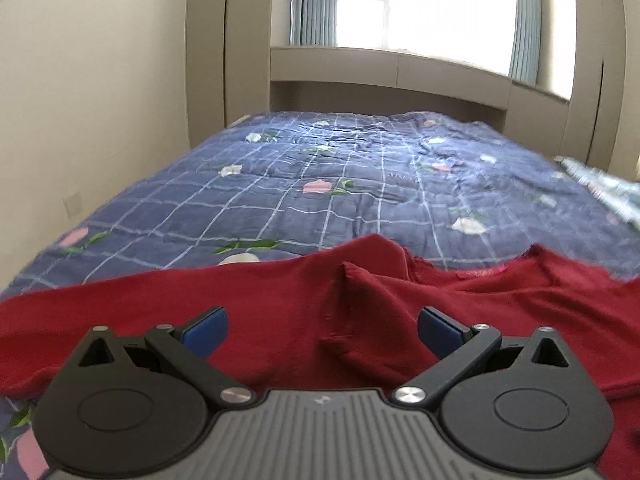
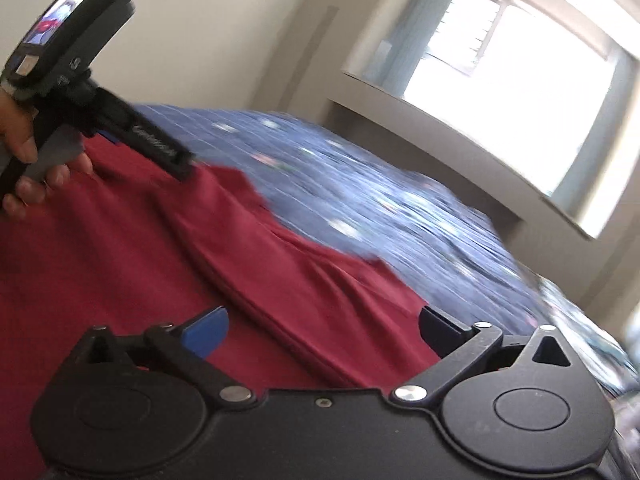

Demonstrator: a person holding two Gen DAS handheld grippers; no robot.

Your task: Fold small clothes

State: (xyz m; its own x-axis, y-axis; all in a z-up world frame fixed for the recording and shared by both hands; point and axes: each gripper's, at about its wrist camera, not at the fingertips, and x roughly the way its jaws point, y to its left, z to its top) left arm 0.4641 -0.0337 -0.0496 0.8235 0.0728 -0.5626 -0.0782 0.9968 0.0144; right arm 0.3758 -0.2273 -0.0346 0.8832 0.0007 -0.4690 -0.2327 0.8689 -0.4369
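Left jaws: your left gripper (image 1: 322,330) stands wide apart, its blue pads (image 1: 208,330) clear of the cloth, nothing between them.
Right jaws: your right gripper (image 2: 322,330) is spread just as wide, empty, with the red fabric passing underneath and not pinched.
Garment: the dark red garment (image 1: 280,312) lies spread on the bed, rumpled, with a raised fold running up its middle just ahead of your left gripper.
Garment edge: its far edge rises in two humps against the quilt; in the right wrist view long creases run diagonally across it toward your right gripper.
Bed: the blue checked quilt (image 1: 360,168) with pink and white flowers covers the bed beyond the garment.
Your left hand: seen from the right wrist view, your hand (image 2: 28,160) grips the handle of the left gripper above the garment's upper left part; whether its tip touches the cloth you cannot tell.
Room: a bright window (image 1: 420,4) with pale blue curtains stands behind the bed.
Sharpness: the right wrist view is blurred.
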